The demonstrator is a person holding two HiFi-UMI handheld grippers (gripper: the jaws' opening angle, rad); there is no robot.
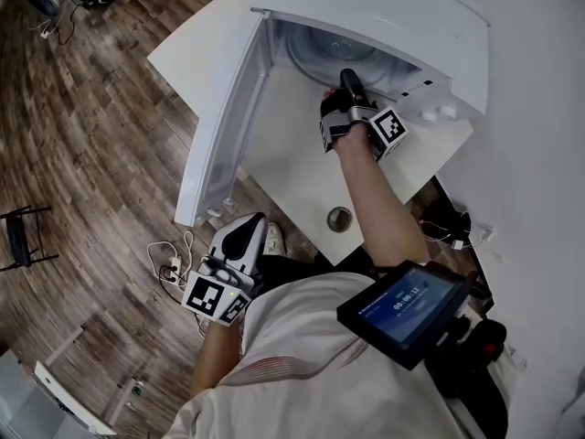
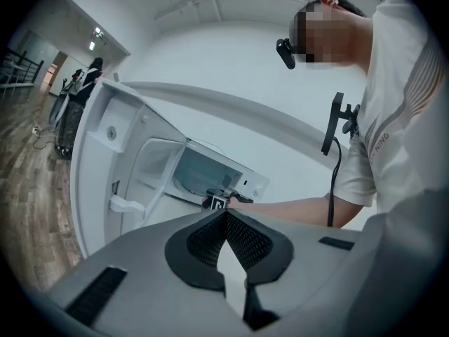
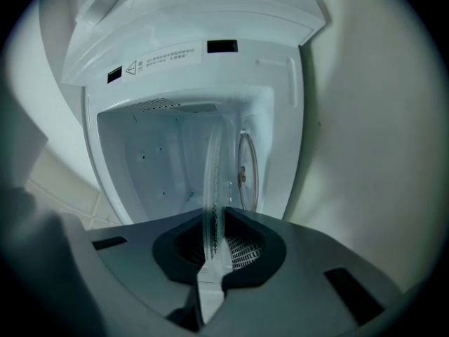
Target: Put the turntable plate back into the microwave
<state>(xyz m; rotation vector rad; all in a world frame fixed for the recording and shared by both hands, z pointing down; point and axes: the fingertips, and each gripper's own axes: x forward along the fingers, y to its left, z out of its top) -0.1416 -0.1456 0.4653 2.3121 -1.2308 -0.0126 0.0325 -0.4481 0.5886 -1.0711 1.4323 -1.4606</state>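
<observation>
The white microwave stands on a white table with its door swung open to the left. My right gripper reaches into the cavity mouth, shut on the rim of the clear glass turntable plate. In the right gripper view the plate shows edge-on between the jaws of the right gripper and runs into the cavity, apart from the round ring on the cavity floor. My left gripper hangs low by the person's body, shut and holding nothing; its view looks at the door.
A round grommet hole sits in the table near its front edge. A screen is mounted on the person's chest. Cables and a power strip lie on the wooden floor left of the table, with a black stand farther left.
</observation>
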